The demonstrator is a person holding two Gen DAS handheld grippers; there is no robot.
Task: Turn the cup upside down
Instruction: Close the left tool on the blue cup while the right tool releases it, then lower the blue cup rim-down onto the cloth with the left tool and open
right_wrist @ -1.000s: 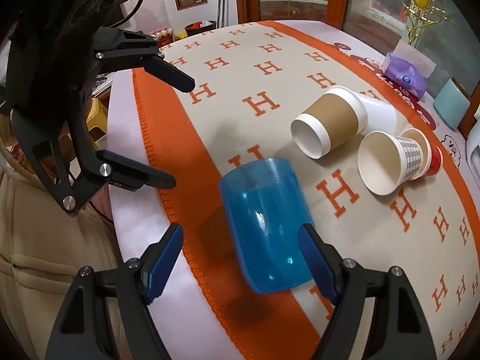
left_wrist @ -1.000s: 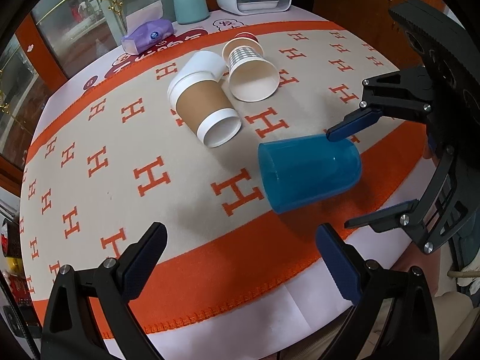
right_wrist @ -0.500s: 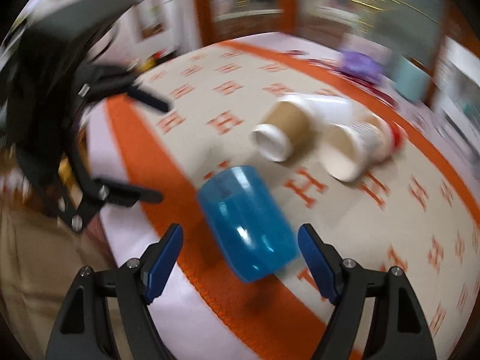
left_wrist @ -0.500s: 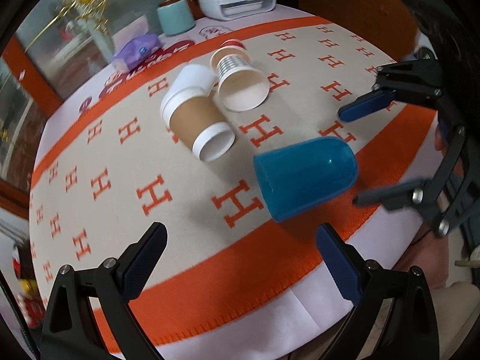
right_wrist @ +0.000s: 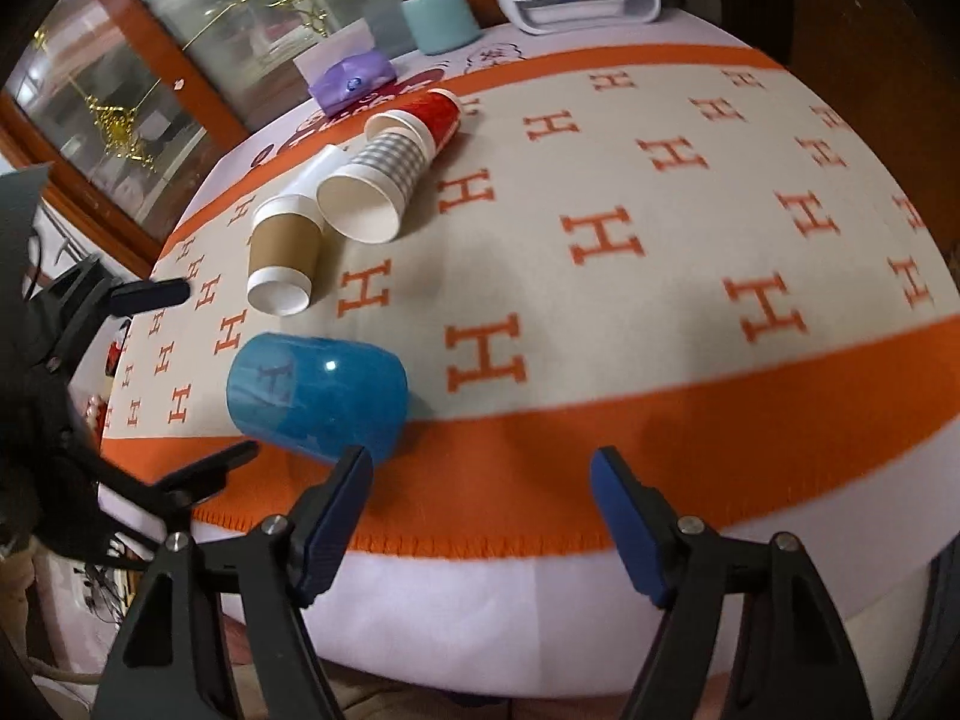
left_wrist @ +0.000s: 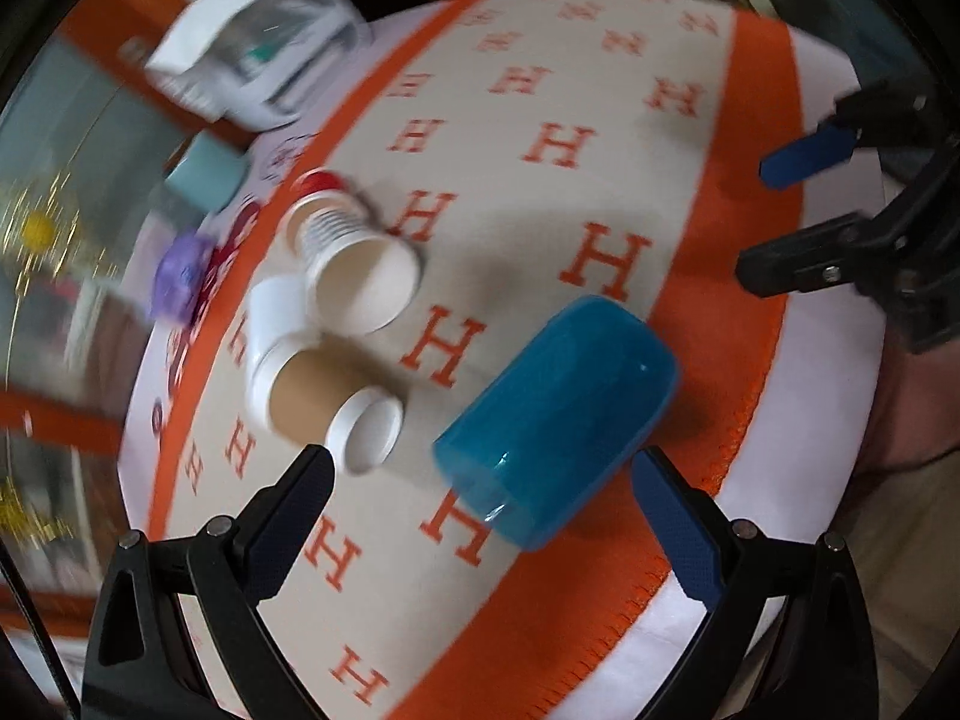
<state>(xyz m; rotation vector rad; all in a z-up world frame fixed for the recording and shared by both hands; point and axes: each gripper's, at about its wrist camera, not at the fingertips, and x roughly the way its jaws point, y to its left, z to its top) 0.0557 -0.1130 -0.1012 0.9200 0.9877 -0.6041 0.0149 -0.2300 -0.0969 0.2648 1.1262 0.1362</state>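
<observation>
A translucent blue plastic cup (left_wrist: 555, 414) lies on its side on the tabletop (right_wrist: 600, 600), over the edge where the orange border of the H-patterned cloth (right_wrist: 660, 240) meets its beige field. In the left wrist view its open mouth points toward the camera and its rounded closed base points away; nothing shows inside it. In the right wrist view a small glint sits on its wall.

Farther back, a brown paper cup with white rims (right_wrist: 282, 258) lies on its side, nested in a white cup, mouth empty. Beside it, touching, a grey-striped paper cup (right_wrist: 375, 192) lies nested in a red cup (right_wrist: 438, 114), its white inside bare.

The left gripper (left_wrist: 480, 510) has its fingers (left_wrist: 675, 528) spread wide, holding nothing; the blue cup's mouth lies just ahead between them. The right gripper (right_wrist: 480, 516) is likewise wide open and empty, with the cup just beyond its left fingertip.
</observation>
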